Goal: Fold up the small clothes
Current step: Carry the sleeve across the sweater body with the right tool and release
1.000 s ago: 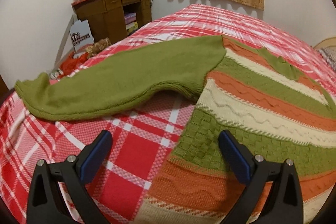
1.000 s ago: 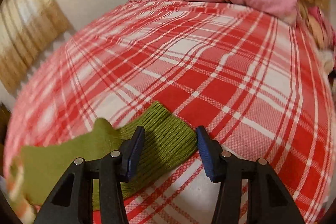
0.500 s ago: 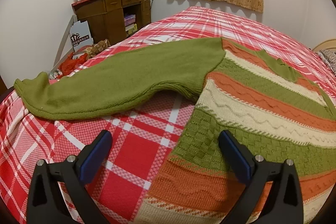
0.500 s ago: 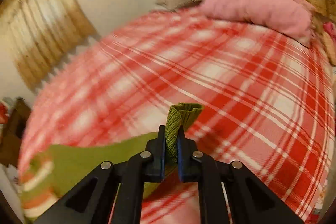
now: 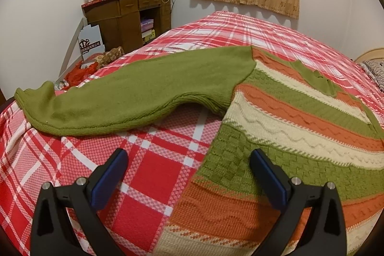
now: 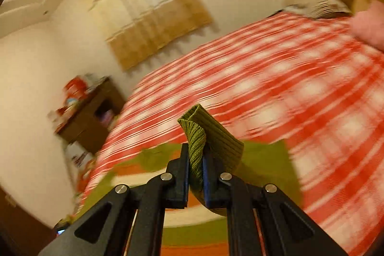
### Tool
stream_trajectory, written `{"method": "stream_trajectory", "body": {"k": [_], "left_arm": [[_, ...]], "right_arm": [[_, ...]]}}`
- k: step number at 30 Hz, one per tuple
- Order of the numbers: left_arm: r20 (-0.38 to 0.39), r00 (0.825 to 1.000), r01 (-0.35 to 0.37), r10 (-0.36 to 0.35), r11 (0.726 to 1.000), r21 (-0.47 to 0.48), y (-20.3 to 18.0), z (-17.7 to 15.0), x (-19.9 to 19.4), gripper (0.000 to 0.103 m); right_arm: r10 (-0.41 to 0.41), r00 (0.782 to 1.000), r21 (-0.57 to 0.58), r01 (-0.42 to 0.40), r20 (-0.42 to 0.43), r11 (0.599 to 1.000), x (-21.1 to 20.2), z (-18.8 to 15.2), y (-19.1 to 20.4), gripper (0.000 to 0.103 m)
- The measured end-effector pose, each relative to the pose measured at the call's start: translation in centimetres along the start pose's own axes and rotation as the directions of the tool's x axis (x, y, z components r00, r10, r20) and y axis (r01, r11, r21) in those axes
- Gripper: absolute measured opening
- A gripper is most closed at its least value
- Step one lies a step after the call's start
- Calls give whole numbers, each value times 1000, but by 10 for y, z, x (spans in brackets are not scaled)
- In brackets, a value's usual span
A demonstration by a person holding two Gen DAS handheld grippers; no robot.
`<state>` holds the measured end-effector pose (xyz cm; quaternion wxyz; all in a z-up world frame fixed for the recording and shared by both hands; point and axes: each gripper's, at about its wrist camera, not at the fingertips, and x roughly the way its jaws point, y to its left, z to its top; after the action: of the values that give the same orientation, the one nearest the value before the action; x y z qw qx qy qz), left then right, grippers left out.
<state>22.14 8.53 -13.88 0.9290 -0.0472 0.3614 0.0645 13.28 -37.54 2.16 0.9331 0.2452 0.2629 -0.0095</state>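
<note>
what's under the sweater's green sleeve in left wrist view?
The green sleeve lies on the red plaid bedspread, which shows beneath its arched edge. Anything beneath the rest is covered.

The right gripper (image 6: 195,169) has its jaws closed tight on the ribbed green cuff (image 6: 211,136) of the sweater, the cuff standing up folded above the jaws. Behind, toward twelve and three o'clock, the red plaid bed (image 6: 276,88) is smeared with motion blur. At nine o'clock stands a cluttered wooden desk (image 6: 93,112), and a curtain (image 6: 148,16) hangs at eleven o'clock.
</note>
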Motion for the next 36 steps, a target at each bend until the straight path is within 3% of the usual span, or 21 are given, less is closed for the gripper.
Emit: {"method": "stream_trajectory", "body": {"k": [6,17,25,28,31,32,33,36], "left_arm": [[4,1000,3,-3,1000,-1,0,-1,-1,103],[16,1000,18,-18,1000,-9,1,-1,-2,103],[19,1000,23,-22,1000,-11,2,-1,-1,103],[24,999,24,-24,1000,-11,2,-2,-2,103],[27,999,26,-25,1000,-11,1,-2,-2,103],[27,999,26,-26,1000,-12,1,-2,-2,103],[27,999,26,-25,1000,-12,1,-2,-2,103],[27,999,24,-24,1000,-10,1,-2,-2,103]], "right_arm": [[119,988,-31,-123,-100,992,78,-30,78,9],[175,946,-115,-213,-272,970,185,-98,168,9],[237,896,-97,-292,-375,951,234,-134,200,9],[277,857,-75,-341,-434,937,255,-148,200,12],[310,803,-23,-373,-509,928,268,-156,199,15],[360,775,30,-405,-518,914,268,-156,196,15],[396,766,55,-430,-506,901,263,-154,196,15],[442,777,36,-479,-449,877,239,-141,192,16]]}}
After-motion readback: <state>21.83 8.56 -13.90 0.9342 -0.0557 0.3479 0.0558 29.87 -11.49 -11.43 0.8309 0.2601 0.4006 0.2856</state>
